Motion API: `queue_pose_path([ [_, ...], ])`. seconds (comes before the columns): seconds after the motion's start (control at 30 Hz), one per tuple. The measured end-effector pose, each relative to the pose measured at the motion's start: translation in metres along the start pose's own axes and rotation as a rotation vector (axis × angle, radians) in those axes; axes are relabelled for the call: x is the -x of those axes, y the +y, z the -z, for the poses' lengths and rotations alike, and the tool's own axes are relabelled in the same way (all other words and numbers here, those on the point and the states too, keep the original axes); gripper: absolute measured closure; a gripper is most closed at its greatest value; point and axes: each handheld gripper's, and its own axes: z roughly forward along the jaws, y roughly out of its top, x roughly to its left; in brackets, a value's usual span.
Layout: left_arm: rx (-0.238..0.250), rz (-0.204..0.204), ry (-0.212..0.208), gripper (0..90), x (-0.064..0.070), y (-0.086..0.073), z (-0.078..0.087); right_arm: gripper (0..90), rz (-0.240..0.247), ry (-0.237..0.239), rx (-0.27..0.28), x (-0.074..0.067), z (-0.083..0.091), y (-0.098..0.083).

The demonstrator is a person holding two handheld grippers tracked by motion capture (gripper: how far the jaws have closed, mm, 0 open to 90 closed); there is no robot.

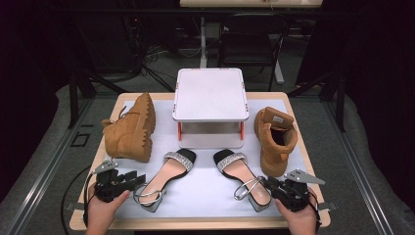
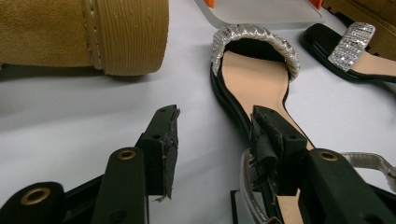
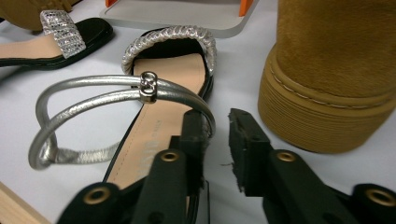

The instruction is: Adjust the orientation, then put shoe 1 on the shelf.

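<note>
From the table [image 1: 293, 105] down to the right sandal [image 1: 242, 174] at five o'clock, the right gripper [image 1: 272, 188] sits released at its heel and the left gripper [image 1: 137, 179] gapes astride the left sandal [image 1: 166, 177]; a careless squeeze might snag the ankle strap [image 3: 93, 100].

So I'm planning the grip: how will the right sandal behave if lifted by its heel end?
The right sandal would probably hang toe-down, being long. Its silver ankle strap stands as a loose loop, so it likely flops. The block heel should feel stiff.
</note>
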Motion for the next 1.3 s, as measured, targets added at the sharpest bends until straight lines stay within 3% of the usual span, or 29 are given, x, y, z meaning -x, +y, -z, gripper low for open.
queue_pose_path([
  [0.23, -0.010, -0.030, 0.007, 49.0, 0.005, 0.003, 0.002, 53.8, -0.016, 0.044, -0.008, 0.002, 0.014, 0.000],
  [0.47, -0.028, -0.061, 0.017, 46.3, 0.011, 0.006, 0.003, 43.4, 0.008, 0.037, 0.019, -0.002, 0.023, 0.008],
  [0.7, -0.059, -0.139, 0.036, 49.3, 0.022, 0.011, 0.002, 40.7, 0.043, 0.025, 0.017, -0.006, 0.025, 0.013],
  [0.87, -0.055, -0.140, 0.038, 47.3, 0.027, 0.013, 0.000, 40.7, 0.057, 0.036, 0.014, -0.011, 0.023, 0.020],
  [1.03, -0.073, -0.133, 0.030, 40.5, 0.032, 0.019, -0.002, 40.7, 0.111, 0.030, -0.001, -0.020, 0.018, 0.029],
  [1.3, -0.124, -0.182, 0.034, 37.8, 0.042, 0.026, -0.013, 39.1, 0.150, 0.032, -0.021, -0.028, 0.003, 0.040],
])
